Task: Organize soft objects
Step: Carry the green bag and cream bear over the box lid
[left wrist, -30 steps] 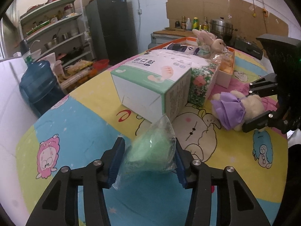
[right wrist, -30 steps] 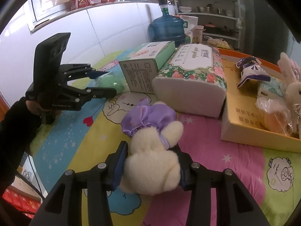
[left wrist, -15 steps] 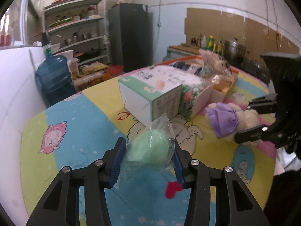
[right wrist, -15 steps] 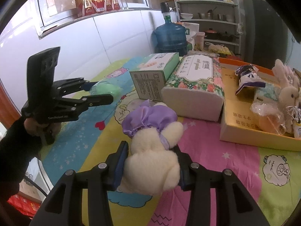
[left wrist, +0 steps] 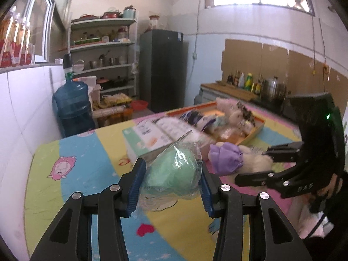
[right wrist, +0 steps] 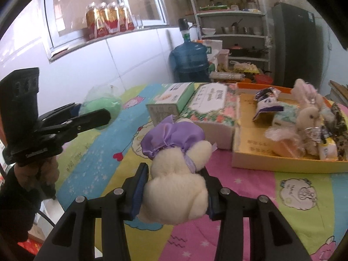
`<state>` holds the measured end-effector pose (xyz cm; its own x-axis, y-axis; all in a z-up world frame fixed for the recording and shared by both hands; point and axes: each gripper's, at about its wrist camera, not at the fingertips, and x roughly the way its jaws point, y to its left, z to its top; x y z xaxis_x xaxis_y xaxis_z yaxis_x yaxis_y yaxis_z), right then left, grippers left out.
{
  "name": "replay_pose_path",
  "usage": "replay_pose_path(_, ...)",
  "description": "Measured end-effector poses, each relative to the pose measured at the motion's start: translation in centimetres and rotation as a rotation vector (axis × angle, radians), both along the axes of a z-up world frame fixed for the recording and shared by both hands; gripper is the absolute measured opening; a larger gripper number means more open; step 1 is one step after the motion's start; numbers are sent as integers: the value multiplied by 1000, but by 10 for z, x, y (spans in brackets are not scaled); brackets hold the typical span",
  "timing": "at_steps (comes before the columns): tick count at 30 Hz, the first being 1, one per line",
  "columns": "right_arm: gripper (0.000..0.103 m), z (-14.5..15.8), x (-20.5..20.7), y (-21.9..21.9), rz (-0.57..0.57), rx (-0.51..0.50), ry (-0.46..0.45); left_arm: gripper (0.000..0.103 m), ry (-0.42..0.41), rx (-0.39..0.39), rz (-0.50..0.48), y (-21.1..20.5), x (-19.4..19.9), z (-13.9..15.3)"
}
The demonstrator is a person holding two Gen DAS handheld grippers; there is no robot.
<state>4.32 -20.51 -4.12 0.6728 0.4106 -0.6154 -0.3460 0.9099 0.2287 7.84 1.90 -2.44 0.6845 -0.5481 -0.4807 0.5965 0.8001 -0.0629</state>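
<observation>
Both hands are up off the tablecloth (right wrist: 245, 187) here, each with a catch. The left gripper (left wrist: 170, 181) has its blue pads pinching a green soft ball in a clear plastic bag (left wrist: 174, 174); the jaws have just been closing a touch on it, and it hangs above the cloth, nearer the camera than the green-and-white box (left wrist: 148, 140). The right gripper (right wrist: 174, 192) squeezes a cream plush toy with a purple satin cap (right wrist: 176, 174) by its body, cap pointing away toward the flowered tissue pack (right wrist: 212, 105). Right of that pack sits the orange tray (right wrist: 282, 163), holding a pink bunny (right wrist: 306, 113) and packets. Left gripper and green ball (right wrist: 101, 107) also show at far left.
</observation>
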Motion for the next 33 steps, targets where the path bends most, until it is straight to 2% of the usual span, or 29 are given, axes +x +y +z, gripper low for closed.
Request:
replay_pose_path(16,45,21,-17,-85,-152,32,-79,48,30,-119,4,-74,3,21)
replay_pose_path(33,45,49,-15,-180,-283,-5,-177,48,37,-173,25,-163,21,32)
